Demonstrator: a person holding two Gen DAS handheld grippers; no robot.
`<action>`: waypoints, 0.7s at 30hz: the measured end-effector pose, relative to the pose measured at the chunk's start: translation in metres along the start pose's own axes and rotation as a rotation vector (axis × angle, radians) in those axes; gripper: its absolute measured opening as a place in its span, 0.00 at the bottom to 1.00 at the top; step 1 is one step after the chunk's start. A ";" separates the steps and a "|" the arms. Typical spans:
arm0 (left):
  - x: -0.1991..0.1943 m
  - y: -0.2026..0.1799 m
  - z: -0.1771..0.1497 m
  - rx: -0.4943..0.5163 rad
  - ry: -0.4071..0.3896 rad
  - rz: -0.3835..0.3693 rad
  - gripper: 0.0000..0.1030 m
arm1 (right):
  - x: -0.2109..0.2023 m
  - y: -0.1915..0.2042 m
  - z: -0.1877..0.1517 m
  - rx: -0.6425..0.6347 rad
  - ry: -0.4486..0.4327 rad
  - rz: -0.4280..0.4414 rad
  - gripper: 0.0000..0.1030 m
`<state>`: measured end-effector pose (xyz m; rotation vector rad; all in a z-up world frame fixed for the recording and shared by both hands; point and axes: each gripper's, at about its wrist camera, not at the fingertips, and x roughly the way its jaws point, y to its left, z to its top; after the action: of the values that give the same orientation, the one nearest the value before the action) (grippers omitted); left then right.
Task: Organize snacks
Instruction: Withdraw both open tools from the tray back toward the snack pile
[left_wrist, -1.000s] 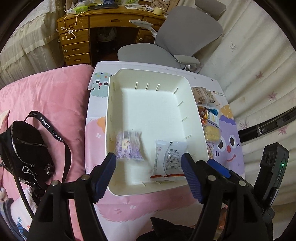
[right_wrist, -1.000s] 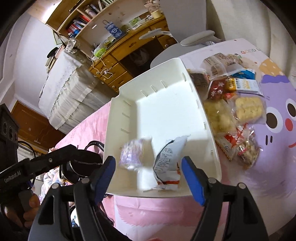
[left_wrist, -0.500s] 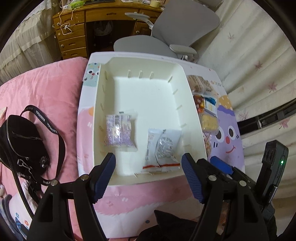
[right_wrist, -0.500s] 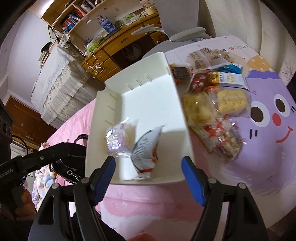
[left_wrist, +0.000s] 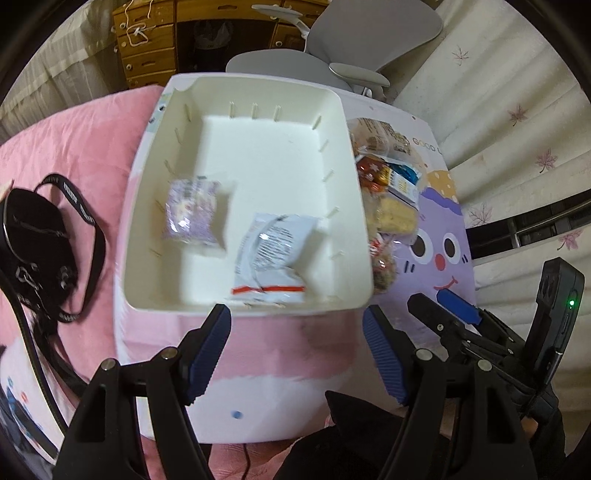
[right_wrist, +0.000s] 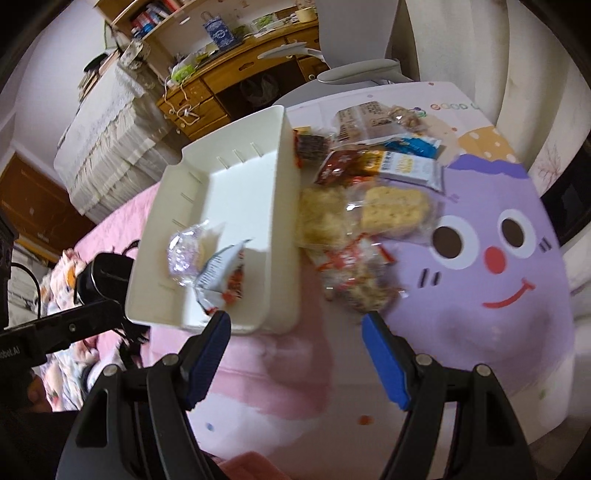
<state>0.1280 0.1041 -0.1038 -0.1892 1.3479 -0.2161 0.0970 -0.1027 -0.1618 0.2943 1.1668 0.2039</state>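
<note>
Two snacks already lie in the white bin (left_wrist: 255, 177): a purple packet (left_wrist: 194, 212) toward its left side and a white packet with a red stripe (left_wrist: 271, 254) just beside it, toward the near right. The rest of the snacks, a loose pile (right_wrist: 362, 206), still wait on the cartoon mat (right_wrist: 491, 258), pressed against the right wall of the bin. So the task seems to be in its early part, between one drop and the next pick.

Both tools are empty. The left hand-held gripper (left_wrist: 295, 350) has its blue pads spread apart with nothing between them, and it hangs over the pink near edge of the mat, just in front of the bin. The right hand-held gripper (right_wrist: 295, 350) is also spread and holds nothing; it points steeply down at the near part of the mat, with the pile just beyond its right pad.

The next move probably belongs to the right one, because the pile is on its side. It must go forward over one packet, such as the yellow cake in clear wrap (right_wrist: 395, 210) or the red-and-white packet (right_wrist: 351, 258), and close on this one alone. The packets overlap each other, so there is a risk to pinch two films together or to drag a neighbour. The wraps look thin and slippery, so a grip across the middle seems safer than on a loose edge.

Both tools are held tilted down from above, and the right one is seen at the lower right of the left camera view.
</note>
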 end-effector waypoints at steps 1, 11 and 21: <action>0.002 -0.004 -0.002 -0.008 0.004 -0.003 0.70 | -0.002 -0.004 0.001 -0.017 0.005 -0.004 0.72; 0.031 -0.063 -0.020 -0.090 0.041 -0.016 0.72 | -0.020 -0.050 0.015 -0.190 0.027 -0.035 0.72; 0.065 -0.103 -0.025 -0.173 0.046 -0.010 0.77 | -0.024 -0.082 0.029 -0.389 -0.017 -0.062 0.72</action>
<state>0.1126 -0.0123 -0.1437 -0.3378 1.4120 -0.1124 0.1151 -0.1913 -0.1577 -0.0826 1.0916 0.3665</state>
